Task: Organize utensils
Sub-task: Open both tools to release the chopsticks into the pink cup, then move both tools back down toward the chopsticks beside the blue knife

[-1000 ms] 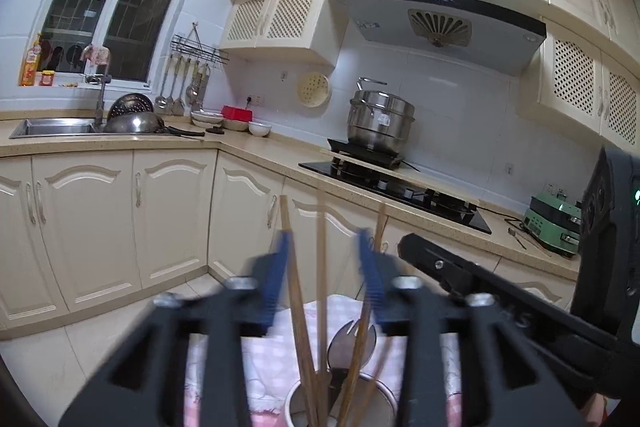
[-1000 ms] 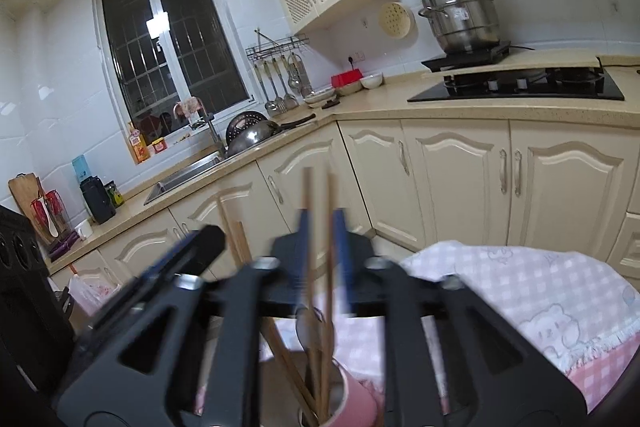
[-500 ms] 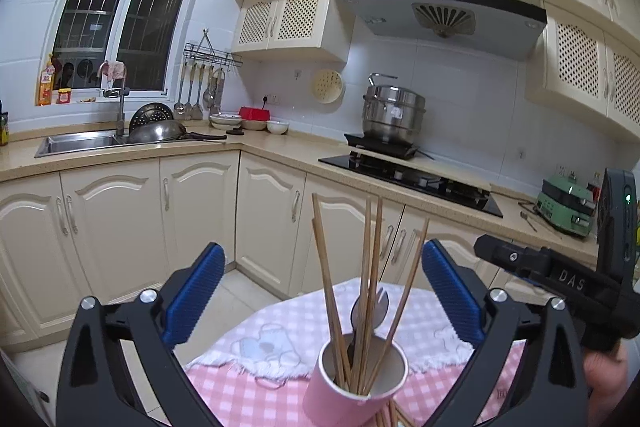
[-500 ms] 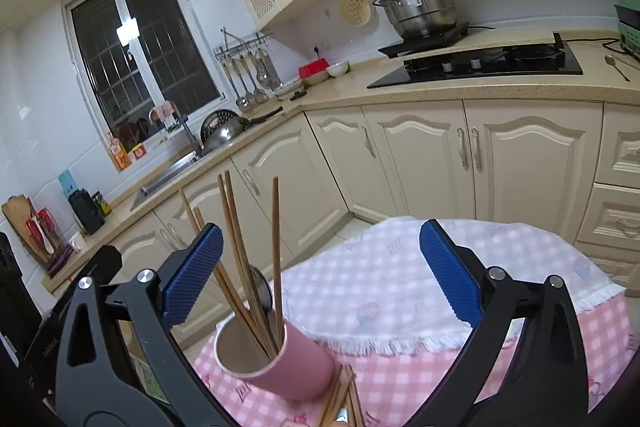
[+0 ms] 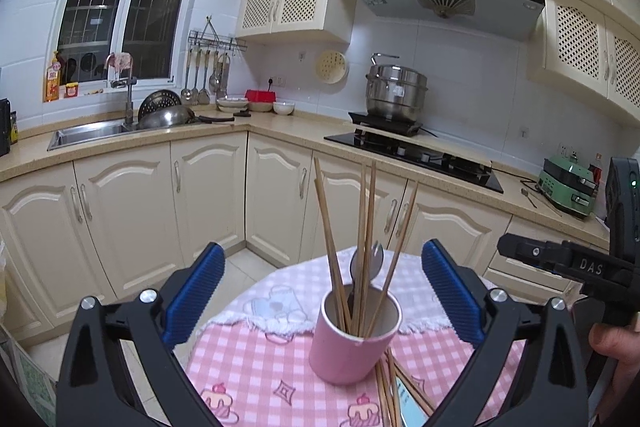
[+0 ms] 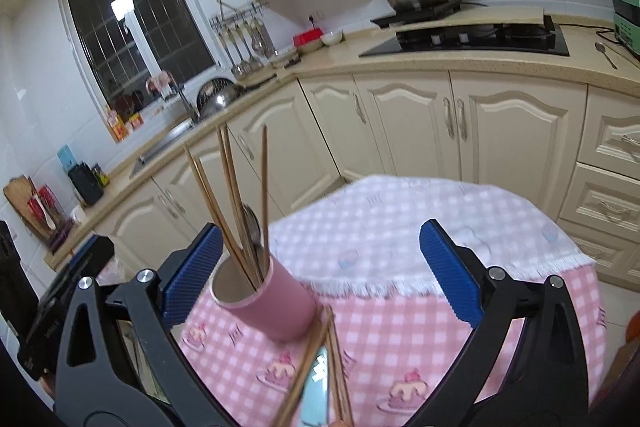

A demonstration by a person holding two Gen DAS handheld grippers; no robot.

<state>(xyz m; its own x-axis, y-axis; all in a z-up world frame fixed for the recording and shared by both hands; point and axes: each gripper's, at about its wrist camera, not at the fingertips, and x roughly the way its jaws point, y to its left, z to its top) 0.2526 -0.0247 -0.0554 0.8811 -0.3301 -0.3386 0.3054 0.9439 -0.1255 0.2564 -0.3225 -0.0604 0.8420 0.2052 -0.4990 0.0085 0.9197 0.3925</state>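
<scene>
both tongs, left (image 5: 319, 283) and right (image 6: 320, 267), gape wide near pink cup (image 5: 354, 337).

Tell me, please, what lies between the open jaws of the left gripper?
In the left wrist view, the pink cylindrical cup stands there, holding wooden chopsticks and a metal spoon.

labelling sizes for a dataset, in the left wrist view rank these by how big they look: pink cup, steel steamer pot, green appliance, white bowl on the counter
1. pink cup, though it is nearest the camera
2. steel steamer pot
3. green appliance, close to the pot, so unsure
4. white bowl, clearly smallest
</scene>
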